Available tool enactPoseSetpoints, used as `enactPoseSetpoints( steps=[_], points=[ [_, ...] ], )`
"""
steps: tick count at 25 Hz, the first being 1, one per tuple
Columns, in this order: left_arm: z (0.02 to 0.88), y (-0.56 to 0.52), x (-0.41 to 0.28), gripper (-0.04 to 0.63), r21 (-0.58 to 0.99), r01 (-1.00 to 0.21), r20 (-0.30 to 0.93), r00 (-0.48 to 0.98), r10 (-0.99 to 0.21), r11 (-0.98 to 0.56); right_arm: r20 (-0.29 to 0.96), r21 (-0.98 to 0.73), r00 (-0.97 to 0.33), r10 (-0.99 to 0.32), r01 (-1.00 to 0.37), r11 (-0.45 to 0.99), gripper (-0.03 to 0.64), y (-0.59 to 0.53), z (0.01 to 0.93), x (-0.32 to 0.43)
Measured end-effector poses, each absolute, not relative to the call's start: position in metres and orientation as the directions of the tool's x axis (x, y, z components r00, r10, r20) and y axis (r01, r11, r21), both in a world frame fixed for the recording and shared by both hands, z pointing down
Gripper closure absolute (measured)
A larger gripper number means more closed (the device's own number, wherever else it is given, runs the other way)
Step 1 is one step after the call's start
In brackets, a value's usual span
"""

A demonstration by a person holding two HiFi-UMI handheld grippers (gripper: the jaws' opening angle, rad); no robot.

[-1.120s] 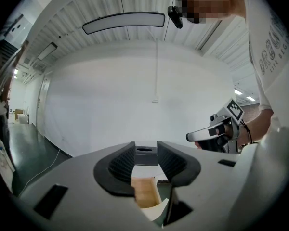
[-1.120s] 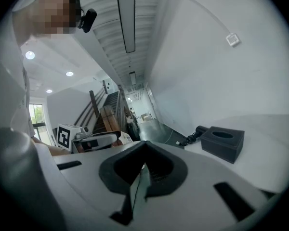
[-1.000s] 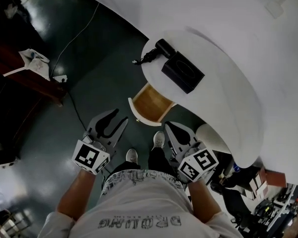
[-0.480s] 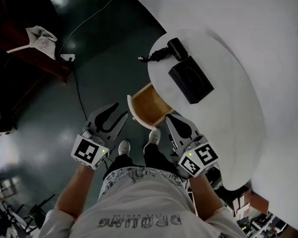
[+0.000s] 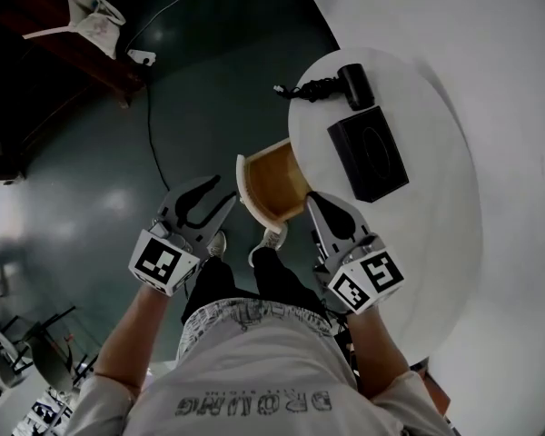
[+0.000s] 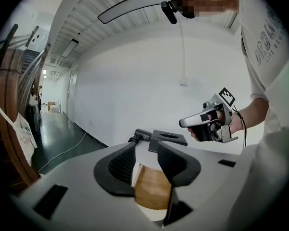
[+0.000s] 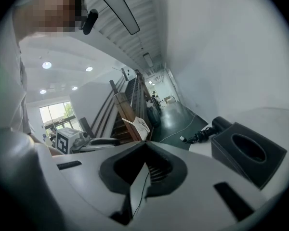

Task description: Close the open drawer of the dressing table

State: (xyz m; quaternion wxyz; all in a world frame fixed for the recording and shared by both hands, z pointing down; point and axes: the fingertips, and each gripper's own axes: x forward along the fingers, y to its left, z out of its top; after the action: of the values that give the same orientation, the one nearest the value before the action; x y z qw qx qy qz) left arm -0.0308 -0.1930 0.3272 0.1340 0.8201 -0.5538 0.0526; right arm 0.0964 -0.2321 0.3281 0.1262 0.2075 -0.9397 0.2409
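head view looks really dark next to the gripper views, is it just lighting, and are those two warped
Head view: dim overall, the floor nearly black with pale glare patches, only the white table top bright. Left gripper view: strong fisheye, black corners, the ceiling lines bowed. Right gripper view: same fisheye, the window washed out.

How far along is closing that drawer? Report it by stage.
Done: nothing yet. The drawer stands pulled out from under the dressing table, its wooden inside showing. In hand: the left gripper, jaws apart and empty, sits near the drawer's front; the right gripper, jaws together, is by its other side. Neither clearly touches it. Left: push the drawer fully in.
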Motion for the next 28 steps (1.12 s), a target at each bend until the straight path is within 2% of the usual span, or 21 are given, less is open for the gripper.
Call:
enactPoseSetpoints(
  steps=[13,28],
  points=[
    [0.401,-0.180,-0.052,0.439,0.180,-0.926,0.293,0.372,-0.881,-0.331,0.422,-0.384,-0.871,-0.253,-0.424,0.820,0.609,-0.229,0.363,0.076],
    [0.506,-0.155,-0.050,0.439,0.217,-0.888,0.364,0.459,-0.810,-0.406,0.514,-0.373,-0.833,-0.205,-0.432,0.821,0.609,-0.205,0.419,0.047]
  ],
)
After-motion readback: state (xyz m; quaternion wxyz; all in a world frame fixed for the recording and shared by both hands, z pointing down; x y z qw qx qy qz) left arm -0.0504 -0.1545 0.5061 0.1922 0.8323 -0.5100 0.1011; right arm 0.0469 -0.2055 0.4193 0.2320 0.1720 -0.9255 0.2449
